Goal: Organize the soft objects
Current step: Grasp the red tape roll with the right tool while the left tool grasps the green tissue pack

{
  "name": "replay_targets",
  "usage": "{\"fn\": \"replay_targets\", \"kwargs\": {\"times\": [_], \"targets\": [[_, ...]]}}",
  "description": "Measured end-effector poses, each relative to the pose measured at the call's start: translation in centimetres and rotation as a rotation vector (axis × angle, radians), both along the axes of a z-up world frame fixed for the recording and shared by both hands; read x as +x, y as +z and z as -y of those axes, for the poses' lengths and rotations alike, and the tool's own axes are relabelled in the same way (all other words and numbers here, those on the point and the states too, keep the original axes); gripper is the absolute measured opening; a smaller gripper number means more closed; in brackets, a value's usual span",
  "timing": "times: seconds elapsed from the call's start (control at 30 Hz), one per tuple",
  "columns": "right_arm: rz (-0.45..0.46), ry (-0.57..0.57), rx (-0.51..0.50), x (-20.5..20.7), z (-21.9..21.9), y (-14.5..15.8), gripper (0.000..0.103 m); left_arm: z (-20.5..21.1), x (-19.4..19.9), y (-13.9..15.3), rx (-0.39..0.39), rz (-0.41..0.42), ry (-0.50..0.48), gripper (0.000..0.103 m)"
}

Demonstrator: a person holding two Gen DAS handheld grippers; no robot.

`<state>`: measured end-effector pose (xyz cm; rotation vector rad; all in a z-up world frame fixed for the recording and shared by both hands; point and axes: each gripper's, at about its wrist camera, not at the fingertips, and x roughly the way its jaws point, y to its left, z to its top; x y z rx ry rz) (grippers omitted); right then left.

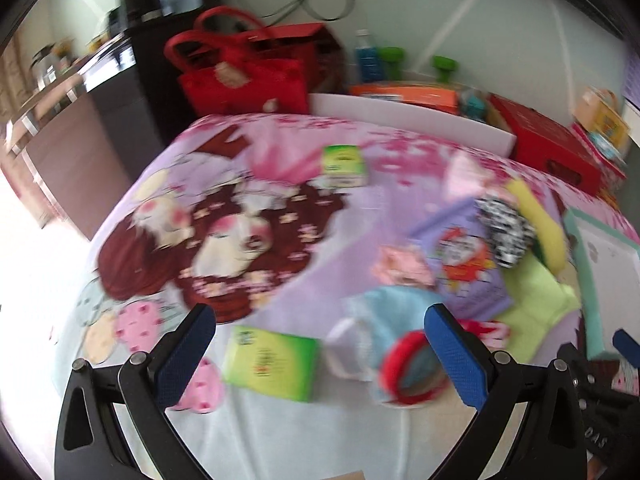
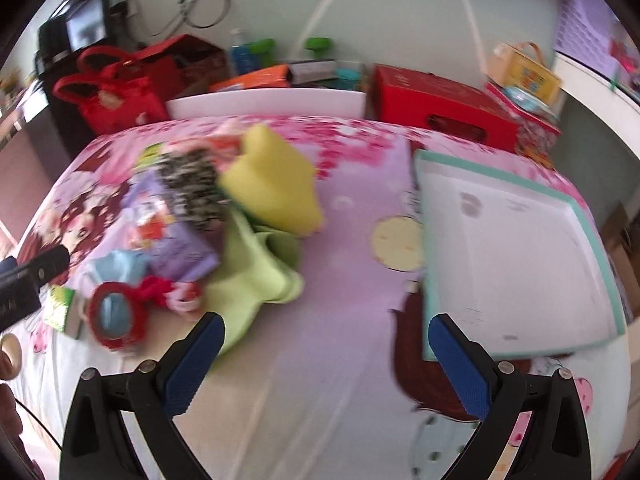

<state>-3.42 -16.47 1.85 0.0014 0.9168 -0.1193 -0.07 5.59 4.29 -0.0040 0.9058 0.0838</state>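
While both views are blurred, a bed covered by a pink and lilac cartoon-print sheet (image 1: 280, 184) can be made out, with a heap of soft things lying on it. The left hand-held gripper (image 1: 320, 356) is seen with its blue-padded fingers spread wide apart and nothing between them, held above a green tissue pack (image 1: 272, 364) and a light blue cloth item with a red ring-shaped trim (image 1: 404, 376). The right hand-held gripper (image 2: 326, 364) is likewise held wide open and empty, over bare sheet. Just left of it a lime green cloth (image 2: 256, 280) is spread, with a yellow foam sponge (image 2: 276, 180) beyond it, touching a black-and-white patterned fabric bundle (image 2: 196, 188) and a purple printed packet (image 2: 176, 244). To the right a white tray with a teal rim (image 2: 600, 248) is lying on the sheet.
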Motion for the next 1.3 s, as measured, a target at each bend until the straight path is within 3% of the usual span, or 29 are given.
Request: {"fn": "replay_targets", "kwargs": {"times": [0.3,0.77,1.0,1.13,1.3], "targets": [[-0.006,0.163,0.068,1.1,-6.9,-0.5,0.103,-6.8,0.2,-1.7,-0.071,-0.113,0.185,0.103],[-0.074,0.271,0.086,2.0,-12.1,-2.7,0.102,-7.4,0.9,-5.0,-0.148,-0.225,0.121,0.103],[-0.087,0.271,0.093,2.6,-12.8,-3.3,0.087,-6.7,1.3,-6.1,-0.183,-0.249,0.073,0.103],[-0.09,0.273,0.097,2.8,-13.0,-3.6,0.082,-6.5,1.7,-6.6,-0.188,-0.264,0.069,0.097],[-0.087,0.294,0.114,2.7,-13.3,-3.6,0.07,-6.6,1.8,-7.1,-0.199,-0.271,0.07,0.078]]}}
